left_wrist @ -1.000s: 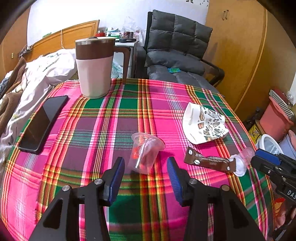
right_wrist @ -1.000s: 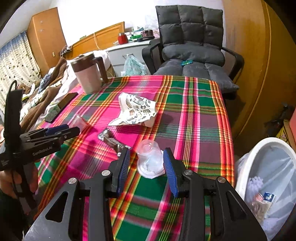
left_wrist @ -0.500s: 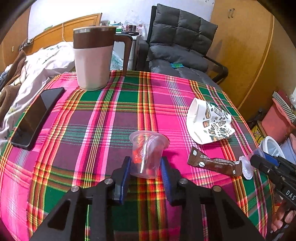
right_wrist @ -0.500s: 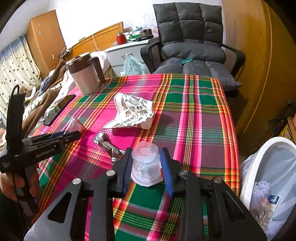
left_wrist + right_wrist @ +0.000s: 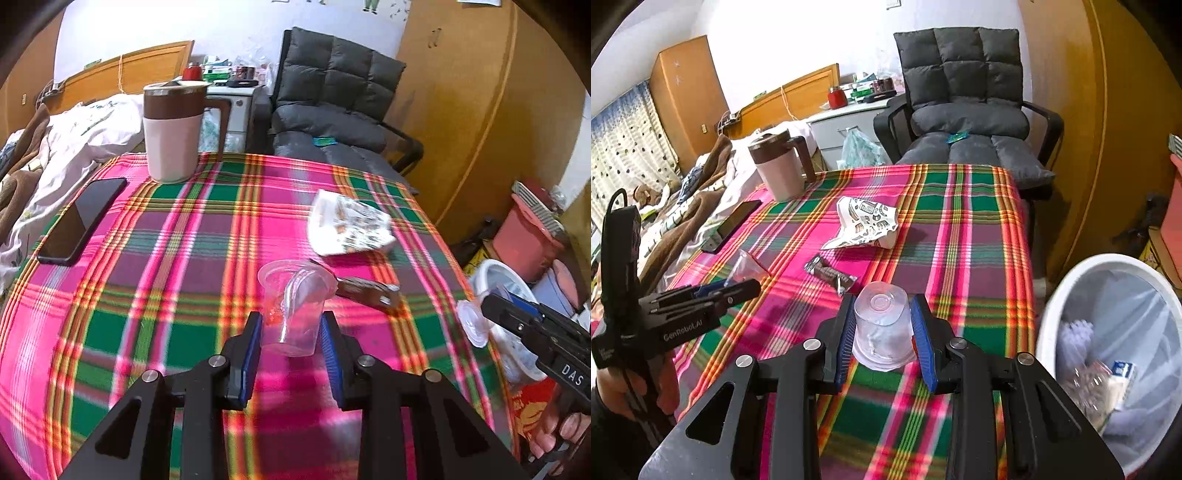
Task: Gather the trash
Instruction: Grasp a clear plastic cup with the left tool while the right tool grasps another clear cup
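Two clear plastic cups, one upright (image 5: 291,306) in the left tongs (image 5: 291,343), one inverted (image 5: 882,328) in the right tongs (image 5: 884,339), are pinched above the desk (image 5: 979,229); keep gentle pressure while carrying them to the white bin (image 5: 1067,280) at right.

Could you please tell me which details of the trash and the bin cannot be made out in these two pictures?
- Brown snack wrapper, left wrist view: near end hidden behind the clear plastic cup; print blurred.
- White round trash bin, right wrist view: cut off by the frame edge; contents blurred.
- Red bits inside that cup, left wrist view: too small to identify.
- Crumpled patterned paper cup, left wrist view: print blurred.
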Demonstrator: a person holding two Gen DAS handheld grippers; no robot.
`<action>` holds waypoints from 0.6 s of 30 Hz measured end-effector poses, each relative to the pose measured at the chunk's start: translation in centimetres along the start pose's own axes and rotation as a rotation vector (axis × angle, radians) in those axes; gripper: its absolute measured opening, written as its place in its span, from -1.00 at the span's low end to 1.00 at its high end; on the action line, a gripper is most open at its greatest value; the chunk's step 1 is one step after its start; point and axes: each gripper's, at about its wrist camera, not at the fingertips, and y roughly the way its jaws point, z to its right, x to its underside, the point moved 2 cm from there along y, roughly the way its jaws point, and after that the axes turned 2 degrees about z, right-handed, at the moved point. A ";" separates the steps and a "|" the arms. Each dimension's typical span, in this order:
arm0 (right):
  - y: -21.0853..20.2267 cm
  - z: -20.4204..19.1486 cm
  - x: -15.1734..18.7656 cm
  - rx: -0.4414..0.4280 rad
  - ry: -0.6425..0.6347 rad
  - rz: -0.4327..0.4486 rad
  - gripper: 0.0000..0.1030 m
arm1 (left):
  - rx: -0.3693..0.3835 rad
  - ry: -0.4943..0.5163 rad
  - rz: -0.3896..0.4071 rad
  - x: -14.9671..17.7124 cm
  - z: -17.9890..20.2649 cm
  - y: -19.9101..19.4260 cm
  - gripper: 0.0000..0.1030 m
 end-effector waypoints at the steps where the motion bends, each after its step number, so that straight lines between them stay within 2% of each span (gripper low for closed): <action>1: -0.3 0.0 0.1 0.001 0.000 0.003 -0.36 | 0.003 0.003 0.003 0.2 0.4 -0.3 -0.38; 9: -3.2 0.2 1.3 0.015 0.021 0.039 -0.36 | 0.042 0.042 0.023 2.1 4.2 -3.9 -0.38; 18: -5.6 0.5 2.2 0.037 0.034 0.074 -0.36 | 0.089 0.083 0.028 3.8 7.9 -6.0 -0.38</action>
